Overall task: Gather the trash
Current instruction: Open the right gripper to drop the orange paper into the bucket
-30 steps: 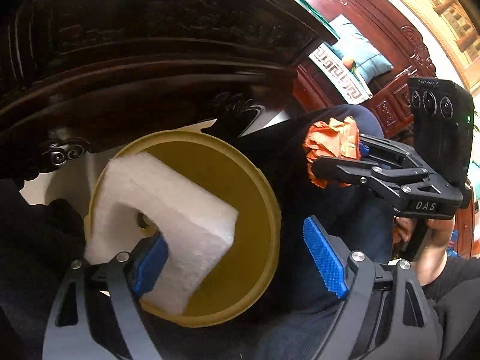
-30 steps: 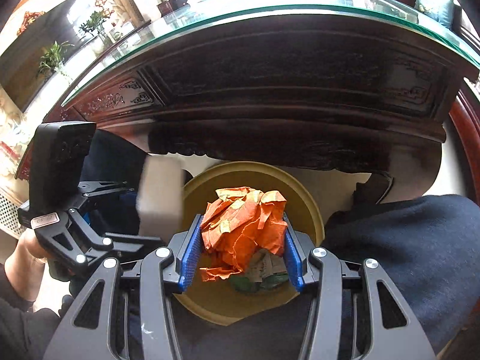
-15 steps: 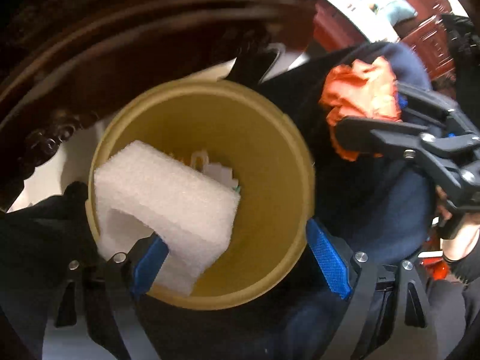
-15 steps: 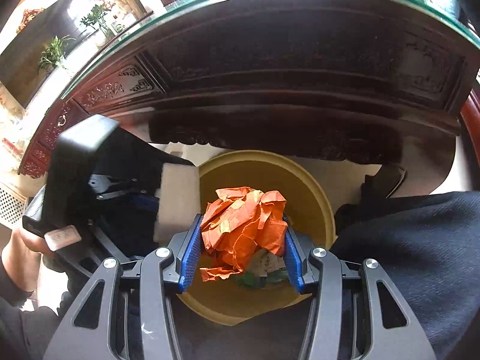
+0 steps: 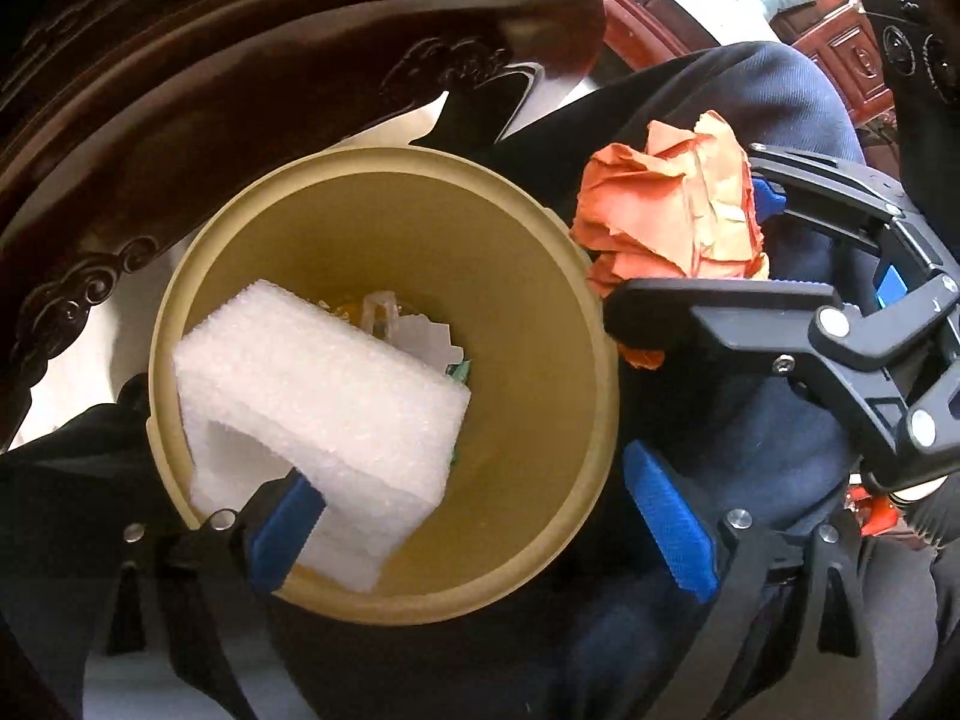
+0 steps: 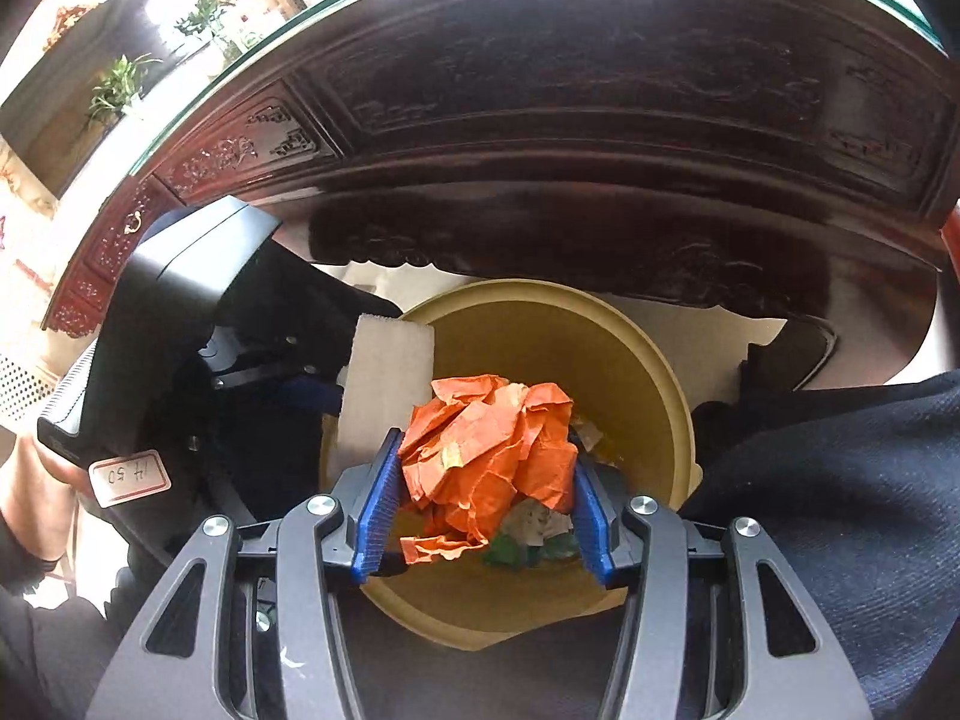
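My left fingers (image 5: 480,516) are opening off the light, squashy foam block (image 5: 318,396); my right fingers (image 6: 483,507) pinch the crumpled orange paper (image 6: 492,438), soft and springy.

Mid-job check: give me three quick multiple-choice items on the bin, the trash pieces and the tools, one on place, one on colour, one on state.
1. Where is the white foam block?
A. on the glass-topped table
B. over the mouth of the round yellow plastic bin
C. on the floor beside the bin

2. What colour is the crumpled paper wad?
A. orange
B. blue
C. white

3. How does the right tool stand?
A. wide open and empty
B. closed on the paper wad
C. closed on the foam block

Answers:
1 B, the block hangs inside the bin's rim, with the left tool opening and only one pad beside it.
2 A, the wad is orange in both views.
3 B, both blue pads press the wad's sides.
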Tool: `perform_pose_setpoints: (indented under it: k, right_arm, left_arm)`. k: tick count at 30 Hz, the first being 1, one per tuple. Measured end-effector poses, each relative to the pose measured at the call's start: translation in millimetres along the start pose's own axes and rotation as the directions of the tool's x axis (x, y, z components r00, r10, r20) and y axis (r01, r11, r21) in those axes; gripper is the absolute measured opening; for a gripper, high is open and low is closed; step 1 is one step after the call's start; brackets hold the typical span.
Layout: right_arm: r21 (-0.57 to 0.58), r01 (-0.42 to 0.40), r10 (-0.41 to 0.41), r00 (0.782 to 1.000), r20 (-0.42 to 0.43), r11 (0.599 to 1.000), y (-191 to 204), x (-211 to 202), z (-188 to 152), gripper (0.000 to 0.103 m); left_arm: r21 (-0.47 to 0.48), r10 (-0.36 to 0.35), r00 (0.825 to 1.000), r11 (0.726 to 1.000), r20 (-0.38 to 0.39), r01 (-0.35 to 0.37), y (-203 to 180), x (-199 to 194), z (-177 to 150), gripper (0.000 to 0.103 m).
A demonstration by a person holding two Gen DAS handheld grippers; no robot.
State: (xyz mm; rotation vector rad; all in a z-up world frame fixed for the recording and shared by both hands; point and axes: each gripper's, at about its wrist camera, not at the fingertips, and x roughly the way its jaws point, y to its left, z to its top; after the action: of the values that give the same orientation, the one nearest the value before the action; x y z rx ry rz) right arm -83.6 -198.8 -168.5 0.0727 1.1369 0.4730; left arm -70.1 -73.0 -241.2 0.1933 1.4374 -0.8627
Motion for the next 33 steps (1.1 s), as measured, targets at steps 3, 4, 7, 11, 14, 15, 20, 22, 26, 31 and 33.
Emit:
perform_pose_setpoints:
  k: [3, 4, 7, 11, 14, 15, 20, 22, 26, 31, 33]
  right_arm:
    - [0.000, -0.001, 0.001, 1.000, 0.000, 1.000, -0.5, -0.1, 0.1, 0.050]
    - [0.000, -0.005, 0.005, 1.000, -0.001, 1.000, -0.2, -0.1, 0.3, 0.050]
    - [-0.001, -0.022, 0.022, 1.000, -0.002, 1.000, 1.3, 0.9, 0.6, 0.050]
    - [-0.007, -0.053, 0.053, 0.999, -0.007, 0.999, 5.9, 3.5, 2.1, 0.050]
    - [-0.016, -0.064, 0.063, 0.998, -0.013, 0.998, 9.8, 6.2, 3.7, 0.050]
    - [-0.019, -0.066, 0.065, 0.998, -0.016, 0.998, 10.7, 7.0, 4.1, 0.050]
    - [-0.036, -0.073, 0.072, 0.997, -0.023, 0.997, 14.7, 9.1, 5.2, 0.052]
    - [-0.041, -0.078, 0.078, 0.997, -0.021, 0.996, 14.7, 8.2, 6.3, 0.052]
    - [-0.046, -0.095, 0.094, 0.995, -0.022, 0.994, 16.7, 7.5, 7.2, 0.057]
    - [-0.040, -0.085, 0.084, 0.996, -0.038, 0.996, 14.7, 12.1, 8.0, 0.069]
    - [-0.033, -0.090, 0.089, 0.995, -0.045, 0.995, 14.1, 13.7, 7.4, 0.070]
  left_arm:
    - [-0.012, -0.020, 1.000, 1.000, -0.008, 0.020, 2.3, 1.0, 1.1, 0.097]
    - [-0.012, -0.026, 1.000, 1.000, -0.011, 0.026, 2.0, 2.0, 2.5, 0.098]
    - [-0.004, -0.043, 0.999, 0.999, -0.014, 0.043, 0.5, 2.6, 4.1, 0.098]
    - [0.037, -0.055, 0.998, 0.998, -0.008, 0.055, -8.1, 1.8, 9.5, 0.098]
    - [0.064, -0.074, 0.997, 0.995, 0.001, 0.074, -14.7, -0.2, 12.4, 0.098]
    - [0.073, -0.080, 0.997, 0.994, 0.004, 0.080, -13.8, -2.2, 11.2, 0.098]
    - [0.111, -0.094, 0.995, 0.990, 0.017, 0.091, -18.9, -7.6, 13.4, 0.098]
    - [0.110, -0.090, 0.996, 0.990, 0.017, 0.088, -16.9, -7.4, 14.6, 0.098]
    - [0.104, -0.091, 0.996, 0.991, 0.011, 0.089, -16.3, -9.4, 14.9, 0.098]
    - [0.119, -0.099, 0.995, 0.988, 0.003, 0.098, -19.9, -5.6, 16.9, 0.098]
    - [0.128, -0.089, 0.996, 0.988, 0.003, 0.088, -20.9, -5.8, 16.9, 0.098]
